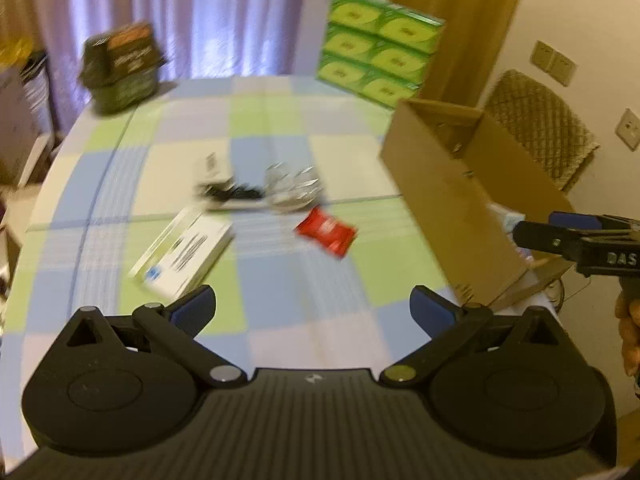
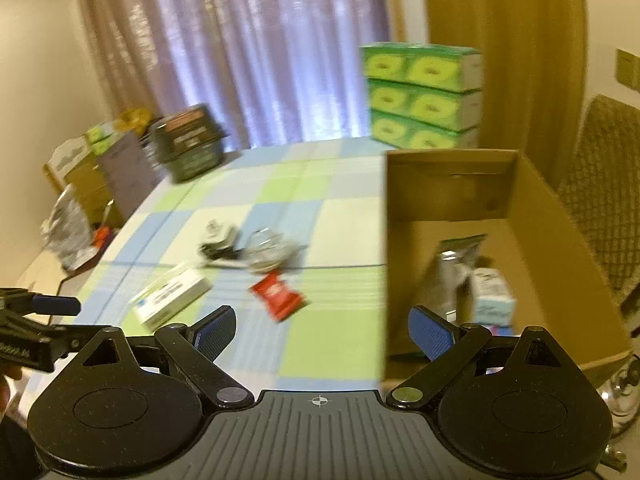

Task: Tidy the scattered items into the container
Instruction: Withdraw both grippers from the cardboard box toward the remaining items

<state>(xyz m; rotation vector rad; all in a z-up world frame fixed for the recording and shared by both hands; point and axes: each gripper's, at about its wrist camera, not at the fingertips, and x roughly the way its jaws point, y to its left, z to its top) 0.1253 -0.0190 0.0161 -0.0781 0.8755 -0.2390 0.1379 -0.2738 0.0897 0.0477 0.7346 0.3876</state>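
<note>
We read only "DAS" on our right gripper (image 1: 560,240); other labels blur. Both our left gripper (image 1: 312,312) and the right hold jaws wide apart, empty. A red packet (image 1: 326,232) and white box (image 1: 184,252) lie on the checked surface (image 1: 280,280), left of the carton (image 2: 532,208).

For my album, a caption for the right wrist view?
Open tongs hover over a checked table, red packet ahead, cardboard box alongside.
</note>
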